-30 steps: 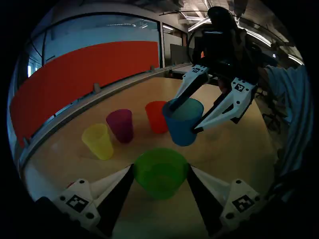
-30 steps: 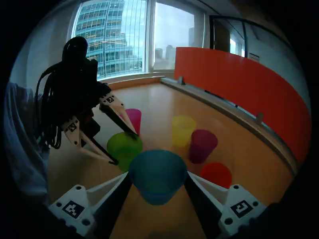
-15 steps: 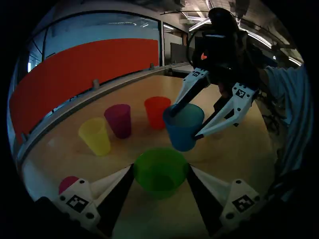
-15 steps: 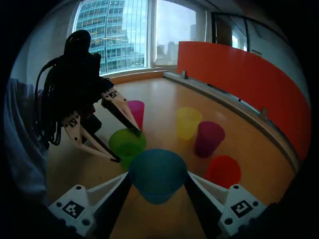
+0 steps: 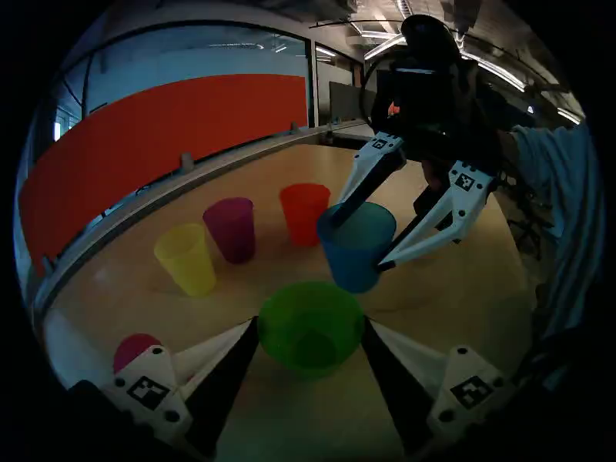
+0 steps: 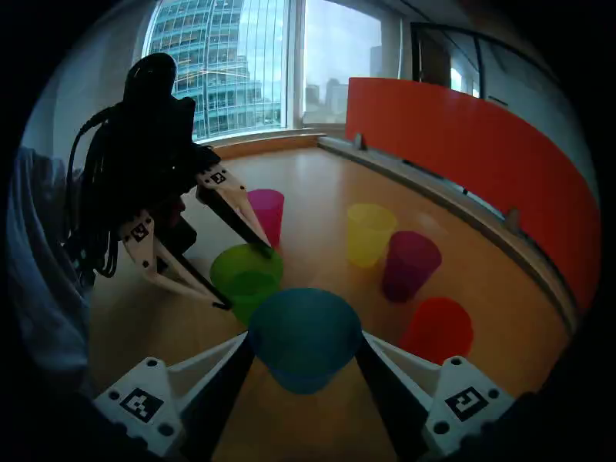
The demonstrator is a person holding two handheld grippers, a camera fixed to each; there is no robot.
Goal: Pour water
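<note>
My left gripper (image 5: 309,346) is shut on a green cup (image 5: 310,327), held above the wooden table (image 5: 454,292); the same green cup (image 6: 246,276) and left gripper (image 6: 245,273) appear at mid-left in the right gripper view. My right gripper (image 6: 305,358) is shut on a blue cup (image 6: 304,337), held upright over the table. In the left gripper view that blue cup (image 5: 354,245) hangs just beyond the green cup, clamped by the right gripper (image 5: 356,242). Whether either cup holds water is not discernible.
Yellow (image 5: 185,258), purple (image 5: 230,229) and orange (image 5: 303,212) cups stand in a row on the table, and a pink cup (image 6: 266,215) stands behind the left gripper. An orange wall panel (image 5: 154,131) runs along the table's far edge. A person's sleeve (image 5: 554,200) is at the right.
Both held cups have tipped slightly forward and shifted a little relative to the table cups. The pink cup has come into view at lower left of the left gripper view.
</note>
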